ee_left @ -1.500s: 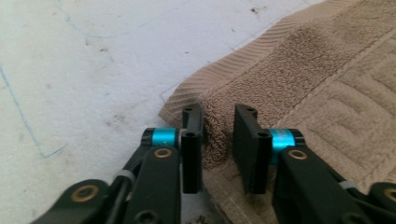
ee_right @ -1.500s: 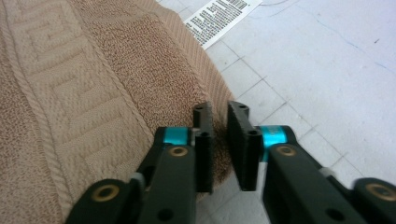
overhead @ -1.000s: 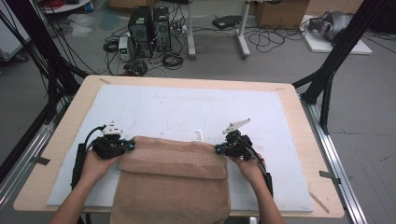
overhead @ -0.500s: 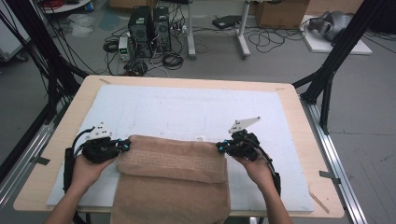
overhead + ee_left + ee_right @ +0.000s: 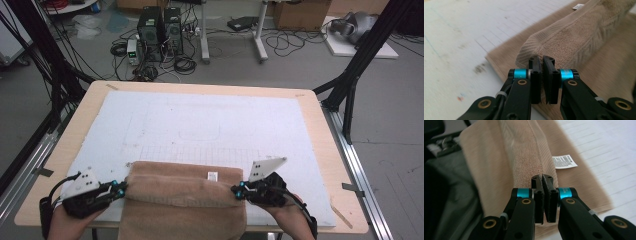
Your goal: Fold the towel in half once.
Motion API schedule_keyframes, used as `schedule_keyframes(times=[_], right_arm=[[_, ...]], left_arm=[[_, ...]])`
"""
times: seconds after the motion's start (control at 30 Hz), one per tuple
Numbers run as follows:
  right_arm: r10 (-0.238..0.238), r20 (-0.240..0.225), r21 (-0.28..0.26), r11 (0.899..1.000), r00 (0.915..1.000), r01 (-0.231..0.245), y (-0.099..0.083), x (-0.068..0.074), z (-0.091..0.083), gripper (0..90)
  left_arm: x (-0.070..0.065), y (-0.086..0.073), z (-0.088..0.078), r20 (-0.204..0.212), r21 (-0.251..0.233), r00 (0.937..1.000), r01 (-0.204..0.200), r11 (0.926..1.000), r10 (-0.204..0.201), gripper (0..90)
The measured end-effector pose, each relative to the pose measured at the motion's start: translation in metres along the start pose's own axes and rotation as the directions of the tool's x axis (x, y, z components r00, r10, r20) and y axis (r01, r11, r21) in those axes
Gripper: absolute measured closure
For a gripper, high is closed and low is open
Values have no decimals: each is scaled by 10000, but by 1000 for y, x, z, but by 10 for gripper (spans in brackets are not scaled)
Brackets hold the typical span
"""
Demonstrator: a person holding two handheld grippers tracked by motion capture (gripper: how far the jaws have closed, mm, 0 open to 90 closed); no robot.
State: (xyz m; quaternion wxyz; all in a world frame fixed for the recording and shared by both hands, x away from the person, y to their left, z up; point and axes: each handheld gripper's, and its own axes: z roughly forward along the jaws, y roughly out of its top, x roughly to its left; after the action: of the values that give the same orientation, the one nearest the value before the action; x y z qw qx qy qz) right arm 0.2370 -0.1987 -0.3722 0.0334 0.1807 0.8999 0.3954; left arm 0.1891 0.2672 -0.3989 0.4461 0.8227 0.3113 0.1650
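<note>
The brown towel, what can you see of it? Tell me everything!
The towel is tan terry cloth with ribbed edge bands and a small white label. It lies at the table's near edge, hanging over it, its far part folded back. The left gripper and right gripper each pinch one corner.

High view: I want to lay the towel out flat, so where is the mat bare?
Bare: the white mat from the towel's far fold to the table's far edge. Crowded: the near edge, with the left gripper and right gripper pinching the towel's corners.

One towel [image 5: 182, 200], one label [image 5: 213, 175], two tools, one table [image 5: 320, 115].
</note>
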Motion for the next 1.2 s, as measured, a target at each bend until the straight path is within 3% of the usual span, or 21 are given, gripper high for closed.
schedule_keyframes(times=[0.1,0.17,0.27,0.33,0.43,0.63,0.77,0.87,1.07,1.2], right_arm=[[-444,-363,232,9987,9984,453,-5,16,1,874],[-554,-470,37,9984,9974,556,-7,20,0,849],[-403,-561,-392,9985,9976,381,-6,15,-5,765],[-237,-399,-679,9975,9989,209,-4,8,-6,725],[-150,210,-435,9989,9997,159,-2,-5,-1,671],[356,962,-182,9993,9947,-341,-6,-33,19,556],[808,1227,-84,9967,9891,-804,-12,-52,31,481],[1061,1474,39,9942,9834,-1079,-17,-62,39,437],[1305,1586,186,9907,9787,-1351,-23,-72,49,403],[1418,1646,153,9891,9761,-1463,-25,-75,52,384]], left_arm=[[-13,-7,-12,447,154,9987,-259,9995,252,830],[-18,-6,-20,500,-18,9981,-358,9994,359,763],[-16,3,-27,395,-213,9981,-465,9987,473,650],[-12,9,-25,274,-295,9982,-523,9982,531,630],[3,14,-12,64,-266,9987,-511,9983,513,596],[27,17,24,-210,-346,9995,-249,9991,242,547],[44,18,50,-386,-100,9993,16,9999,-20,502],[55,19,66,-590,361,9981,187,9992,-166,464],[71,16,84,-1039,947,9943,353,9949,-254,433],[76,14,91,-916,1147,9949,518,9920,-414,433]])
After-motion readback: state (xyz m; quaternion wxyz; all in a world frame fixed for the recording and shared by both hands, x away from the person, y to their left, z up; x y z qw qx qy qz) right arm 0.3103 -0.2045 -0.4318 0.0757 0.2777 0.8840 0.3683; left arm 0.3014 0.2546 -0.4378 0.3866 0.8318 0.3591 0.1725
